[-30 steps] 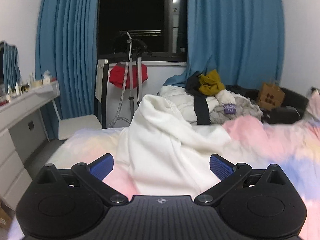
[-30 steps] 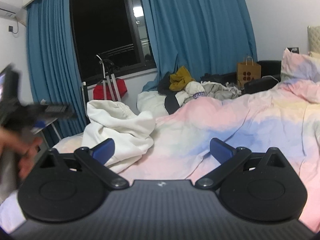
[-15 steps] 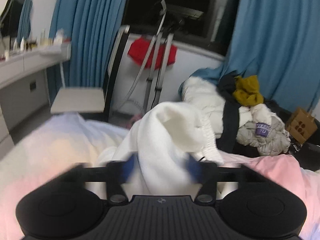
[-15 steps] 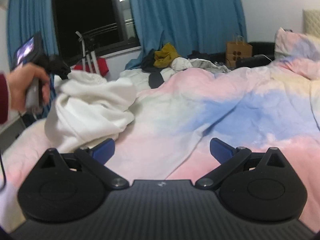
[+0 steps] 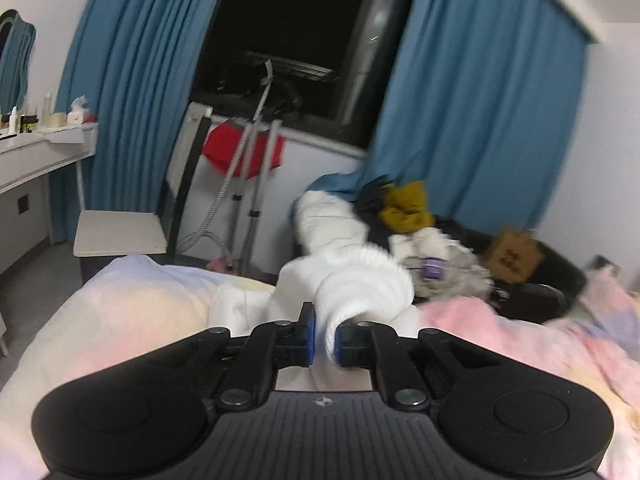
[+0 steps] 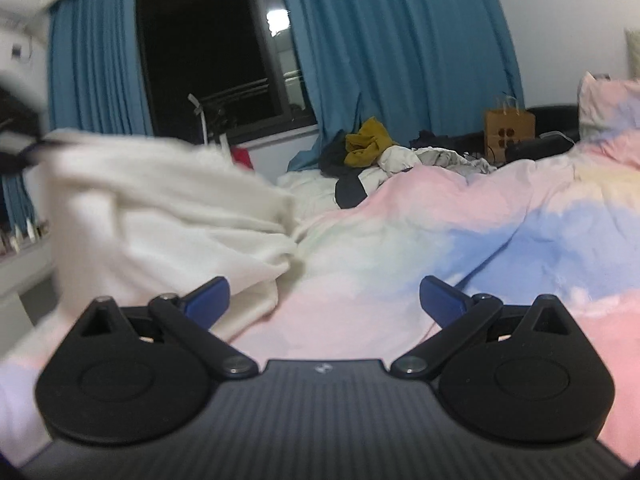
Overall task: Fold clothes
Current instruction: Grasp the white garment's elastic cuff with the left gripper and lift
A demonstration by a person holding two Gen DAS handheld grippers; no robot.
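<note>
The left gripper [image 5: 325,334] is pinched onto a fold of the thick white knitted garment [image 5: 360,288], which bunches straight ahead of its fingers and trails down onto the pastel pink-and-blue duvet [image 6: 440,216]. The right gripper [image 6: 324,300] hangs wide and empty over the duvet. The garment lies to its left, the loose edge just beside its left fingertip, so the free hand is the nearer one to take a second hold.

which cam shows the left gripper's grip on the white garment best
The left wrist view: the left gripper is shut on a fold of the white garment. The right wrist view shows only the garment, blurred, spread over the bed.
</note>
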